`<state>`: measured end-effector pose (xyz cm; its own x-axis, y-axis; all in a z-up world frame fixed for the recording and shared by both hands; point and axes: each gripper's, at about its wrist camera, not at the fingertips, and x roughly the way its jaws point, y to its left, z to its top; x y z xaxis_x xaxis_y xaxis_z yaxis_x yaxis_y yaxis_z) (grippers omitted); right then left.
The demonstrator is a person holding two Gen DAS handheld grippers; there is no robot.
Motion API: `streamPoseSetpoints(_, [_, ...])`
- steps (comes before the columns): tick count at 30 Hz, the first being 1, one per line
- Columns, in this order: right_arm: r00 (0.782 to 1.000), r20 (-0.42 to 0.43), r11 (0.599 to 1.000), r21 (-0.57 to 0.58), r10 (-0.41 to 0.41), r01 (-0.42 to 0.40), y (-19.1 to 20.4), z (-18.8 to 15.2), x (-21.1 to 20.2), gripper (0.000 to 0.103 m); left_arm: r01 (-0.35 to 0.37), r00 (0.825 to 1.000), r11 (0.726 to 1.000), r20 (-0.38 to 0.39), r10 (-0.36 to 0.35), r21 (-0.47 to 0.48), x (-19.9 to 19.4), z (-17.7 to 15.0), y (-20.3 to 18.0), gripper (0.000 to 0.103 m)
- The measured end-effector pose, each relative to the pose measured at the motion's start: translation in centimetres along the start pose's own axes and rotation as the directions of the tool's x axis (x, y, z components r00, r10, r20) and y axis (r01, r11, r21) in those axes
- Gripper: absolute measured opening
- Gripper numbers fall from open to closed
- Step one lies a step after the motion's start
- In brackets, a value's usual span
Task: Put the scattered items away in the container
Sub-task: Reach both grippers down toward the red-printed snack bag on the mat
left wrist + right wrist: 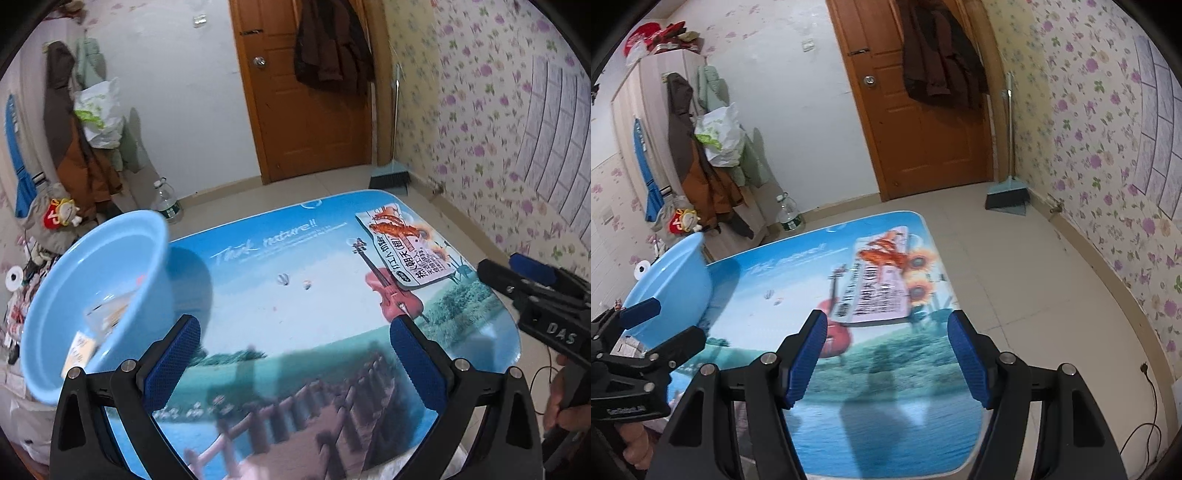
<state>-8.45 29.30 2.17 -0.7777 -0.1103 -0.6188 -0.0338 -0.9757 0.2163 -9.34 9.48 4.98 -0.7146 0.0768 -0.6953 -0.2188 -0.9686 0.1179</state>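
Note:
A light blue plastic basin (99, 280) stands at the left of the printed table (295, 295), with packets (107, 314) inside it. It also shows in the right wrist view (672, 284). A flat snack packet (406, 251) with a crayfish picture lies at the table's far right; in the right wrist view the packet (879, 280) lies just ahead of the fingers. My left gripper (295, 354) is open and empty over the table's middle, beside the basin. My right gripper (886, 354) is open and empty, above the table short of the packet.
The small table (886, 424) has rounded edges, with tiled floor (1034, 277) to the right. A broom and dustpan (1008, 195) lean by the wooden door (923, 110). A water bottle (166, 201) and hanging clothes (74, 129) stand beyond the table's left.

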Motion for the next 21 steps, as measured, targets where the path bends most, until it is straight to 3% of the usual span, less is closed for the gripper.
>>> streamPoseSetpoints(21, [0.997,-0.071,1.0,0.028,0.012,-0.01,-5.3,3.5,6.5,0.069,-0.028,0.983,0.999,-0.181,0.033,0.031,10.7,4.3,-3.4,0.103])
